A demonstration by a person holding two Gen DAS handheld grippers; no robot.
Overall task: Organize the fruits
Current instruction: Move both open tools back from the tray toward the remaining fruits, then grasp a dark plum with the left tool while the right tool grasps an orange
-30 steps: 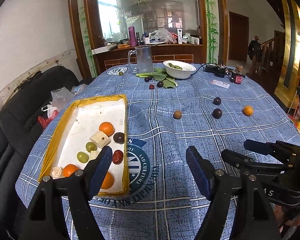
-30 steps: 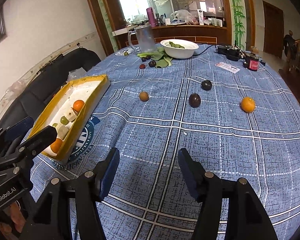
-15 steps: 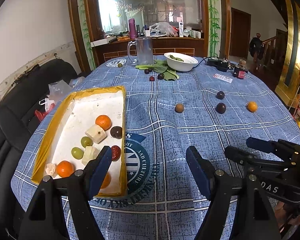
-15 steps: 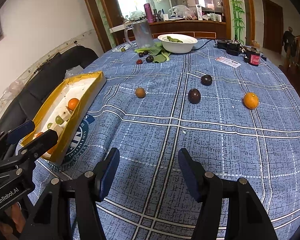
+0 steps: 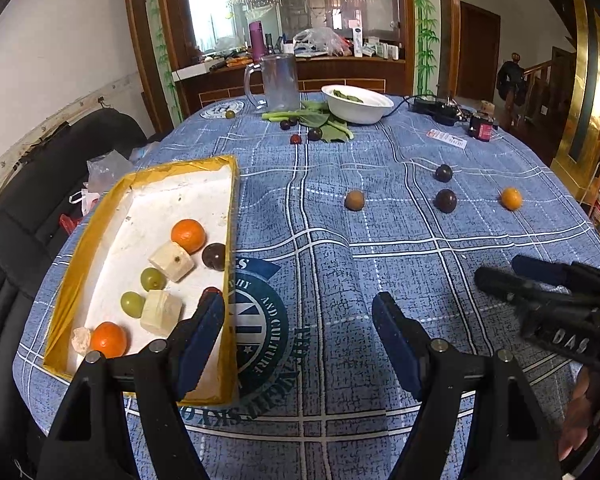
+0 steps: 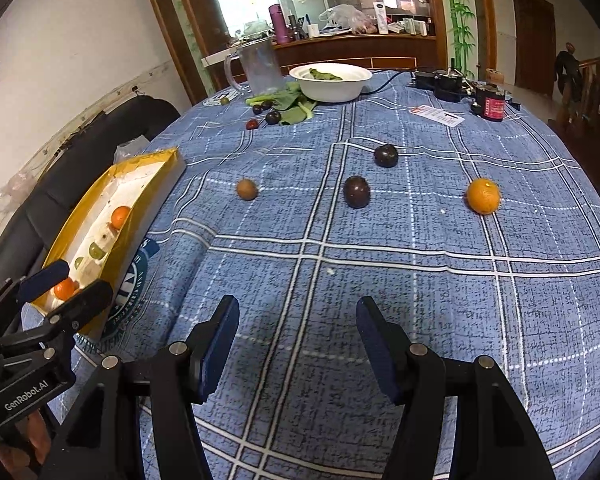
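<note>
A yellow-rimmed white tray (image 5: 100, 216) at the table's left holds oranges, green grapes, pale chunks and a dark plum (image 5: 213, 256); it also shows in the right wrist view (image 6: 148, 194). Loose on the blue cloth lie a brown fruit (image 6: 247, 189), two dark plums (image 6: 356, 191) (image 6: 386, 155) and an orange (image 6: 483, 196). My left gripper (image 5: 298, 320) is open and empty, its left finger over the tray's near right rim. My right gripper (image 6: 296, 320) is open and empty above bare cloth, short of the loose fruits.
At the far side stand a glass pitcher (image 5: 278, 82), a white bowl of greens (image 5: 358, 104), leafy greens with small dark fruits (image 6: 272, 114), a charger and a red-black device (image 6: 492, 106). A black sofa (image 5: 28, 200) lies left of the table.
Both grippers have moved forward slightly over the table, staying open and empty. The loose fruits look nearer in the right wrist view. No fruit has moved.
</note>
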